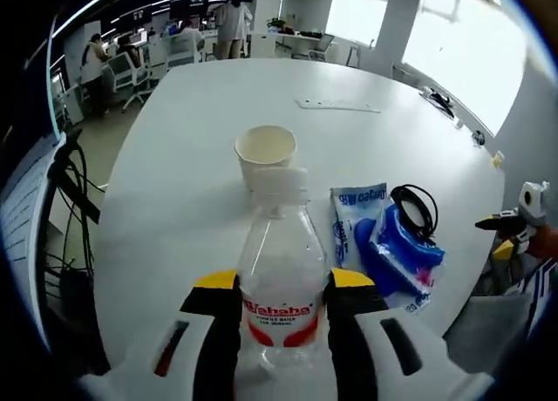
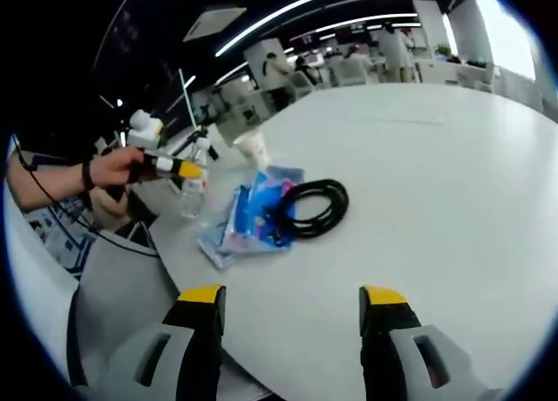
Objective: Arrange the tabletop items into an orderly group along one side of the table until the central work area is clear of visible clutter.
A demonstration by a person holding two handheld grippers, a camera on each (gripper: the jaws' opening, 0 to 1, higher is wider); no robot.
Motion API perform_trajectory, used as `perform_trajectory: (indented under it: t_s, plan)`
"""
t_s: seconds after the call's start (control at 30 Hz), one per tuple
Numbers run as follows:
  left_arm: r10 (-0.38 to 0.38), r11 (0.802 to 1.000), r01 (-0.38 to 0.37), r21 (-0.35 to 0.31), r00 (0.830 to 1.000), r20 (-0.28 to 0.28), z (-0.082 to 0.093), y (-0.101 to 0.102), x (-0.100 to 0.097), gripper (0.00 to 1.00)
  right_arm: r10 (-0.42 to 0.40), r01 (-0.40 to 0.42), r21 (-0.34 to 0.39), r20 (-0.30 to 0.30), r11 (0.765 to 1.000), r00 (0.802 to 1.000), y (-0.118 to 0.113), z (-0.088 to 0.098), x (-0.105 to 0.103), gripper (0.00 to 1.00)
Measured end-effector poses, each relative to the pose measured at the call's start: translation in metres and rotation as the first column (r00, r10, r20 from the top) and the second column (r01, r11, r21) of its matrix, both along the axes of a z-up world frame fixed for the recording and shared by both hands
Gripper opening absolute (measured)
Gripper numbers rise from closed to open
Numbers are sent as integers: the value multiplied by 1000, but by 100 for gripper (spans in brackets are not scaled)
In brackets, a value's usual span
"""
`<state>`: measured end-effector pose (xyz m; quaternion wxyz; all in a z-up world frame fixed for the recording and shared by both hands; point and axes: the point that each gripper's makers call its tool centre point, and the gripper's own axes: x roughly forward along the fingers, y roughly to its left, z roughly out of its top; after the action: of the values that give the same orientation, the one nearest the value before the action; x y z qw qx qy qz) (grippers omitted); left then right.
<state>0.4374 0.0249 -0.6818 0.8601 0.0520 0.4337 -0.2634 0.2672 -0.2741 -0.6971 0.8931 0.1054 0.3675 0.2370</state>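
My left gripper (image 1: 281,283) is shut on a clear water bottle (image 1: 281,288) with a red label and white cap, held upright just above the white table (image 1: 200,131). Just beyond the bottle stands a paper cup (image 1: 265,151). To its right lie a blue wipes pack (image 1: 384,244) and a coiled black cable (image 1: 417,207). In the right gripper view my right gripper (image 2: 292,295) stands open over the near table edge with nothing between its fingers. Farther off lie the wipes pack (image 2: 253,214) and the cable (image 2: 314,207). The left gripper (image 2: 179,168), in a hand, holds the bottle (image 2: 192,196) beside the cup (image 2: 253,148).
A flat white strip (image 1: 338,105) lies toward the far side of the table. Cables hang off the table's left side (image 1: 70,192). Office chairs and people stand in the background. The table's wide right part (image 2: 436,174) is bare.
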Motion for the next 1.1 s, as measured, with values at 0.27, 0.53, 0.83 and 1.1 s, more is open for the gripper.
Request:
perform_trajectory:
  t_s: [0.27,0.53,0.83,1.1]
  plan:
    - [26,1000,-25,-17,999,29,5,9,-7,37,9,-9,-2,5,1000,1000,2,3,1,63]
    - [45,999,-44,-25,998,51,10,14,-16,37,19,-19,-6,2,1000,1000,3,1,-1,63]
    - [64,998,-62,-32,994,83,13,21,-29,37,27,-27,7,2,1000,1000,11,-1,-1,63]
    - [65,998,-63,-32,993,97,15,27,-40,37,31,-31,15,3,999,1000,15,-1,1,62]
